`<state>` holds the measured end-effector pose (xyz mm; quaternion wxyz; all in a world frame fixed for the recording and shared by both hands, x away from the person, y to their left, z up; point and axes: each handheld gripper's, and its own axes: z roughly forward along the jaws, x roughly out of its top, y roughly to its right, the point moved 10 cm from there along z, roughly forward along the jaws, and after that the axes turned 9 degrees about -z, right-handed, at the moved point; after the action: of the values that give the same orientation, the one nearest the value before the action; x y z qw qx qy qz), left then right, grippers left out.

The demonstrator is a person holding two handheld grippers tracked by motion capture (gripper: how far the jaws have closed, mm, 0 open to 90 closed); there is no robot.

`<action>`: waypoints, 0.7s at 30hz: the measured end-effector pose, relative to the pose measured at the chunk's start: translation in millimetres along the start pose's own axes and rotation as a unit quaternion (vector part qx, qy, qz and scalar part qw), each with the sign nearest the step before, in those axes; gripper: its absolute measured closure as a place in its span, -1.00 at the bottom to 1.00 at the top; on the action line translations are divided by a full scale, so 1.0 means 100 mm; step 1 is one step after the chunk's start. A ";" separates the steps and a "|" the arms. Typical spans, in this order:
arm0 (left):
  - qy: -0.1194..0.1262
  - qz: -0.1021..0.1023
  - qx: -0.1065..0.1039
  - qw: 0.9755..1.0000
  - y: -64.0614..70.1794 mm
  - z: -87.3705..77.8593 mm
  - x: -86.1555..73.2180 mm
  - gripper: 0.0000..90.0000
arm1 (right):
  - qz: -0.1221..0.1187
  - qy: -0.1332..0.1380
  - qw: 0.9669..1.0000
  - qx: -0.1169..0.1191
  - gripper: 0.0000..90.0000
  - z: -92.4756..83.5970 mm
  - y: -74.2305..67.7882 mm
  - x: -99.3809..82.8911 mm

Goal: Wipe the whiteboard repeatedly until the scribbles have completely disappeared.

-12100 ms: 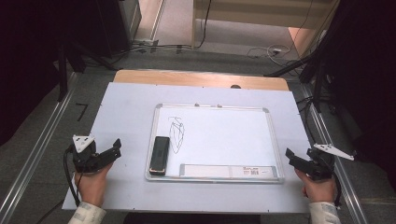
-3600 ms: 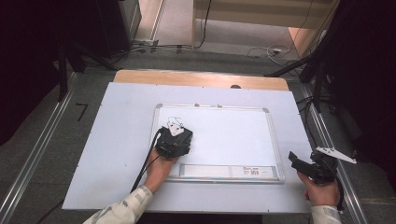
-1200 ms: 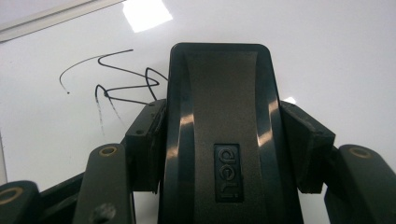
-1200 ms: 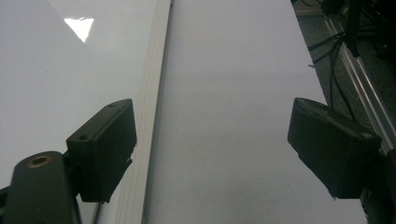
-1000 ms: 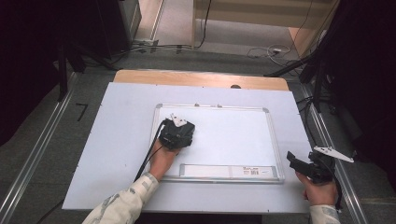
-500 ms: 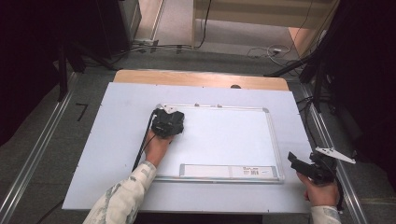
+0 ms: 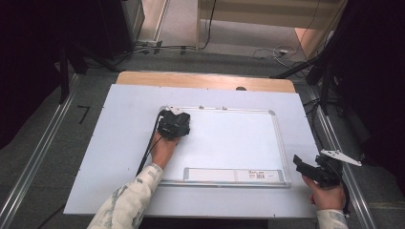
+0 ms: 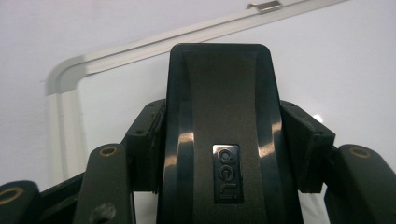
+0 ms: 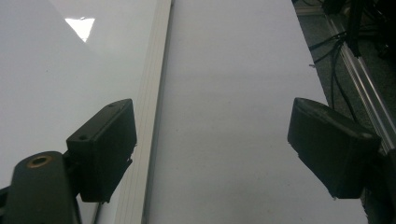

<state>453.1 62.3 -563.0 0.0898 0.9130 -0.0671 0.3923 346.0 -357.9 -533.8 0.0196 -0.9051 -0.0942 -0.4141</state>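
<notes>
Whiteboard [image 7: 229, 143] top-left corner: left gripper [image 7: 173, 125] w/ eraser [image 8: 219, 135].

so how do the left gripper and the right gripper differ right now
The left gripper is shut on the black eraser, pads against its sides; the right gripper stands open with nothing between its jaws. The left gripper sits over the whiteboard near its far left corner; the right gripper rests off the board, beside its near right corner on the table. Both are black two-jaw grippers, each held in a hand.

The left gripper [image 7: 173, 124] carried the eraser [image 8: 223, 135] to the whiteboard's [image 7: 239, 138] far-left corner; the drawing is gone.
</notes>
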 end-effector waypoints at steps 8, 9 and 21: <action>-0.003 0.020 -0.020 1.000 0.30 0.04 0.00 -0.09 | -0.002 -0.001 1.000 0.000 -0.68 0.00 0.00 0.00; -0.003 0.019 -0.020 1.000 0.31 0.05 0.00 -0.09 | -0.002 0.000 1.000 0.000 -0.68 0.00 0.00 0.00; 0.000 0.012 -0.019 1.000 0.11 0.13 0.11 -0.10 | 0.004 -0.002 1.000 -0.002 -0.68 -0.01 0.04 -0.03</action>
<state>467.7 48.3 -562.4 0.1023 0.9102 -0.0851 0.3922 344.1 -362.0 -535.3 0.0194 -0.9062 -0.0897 -0.4127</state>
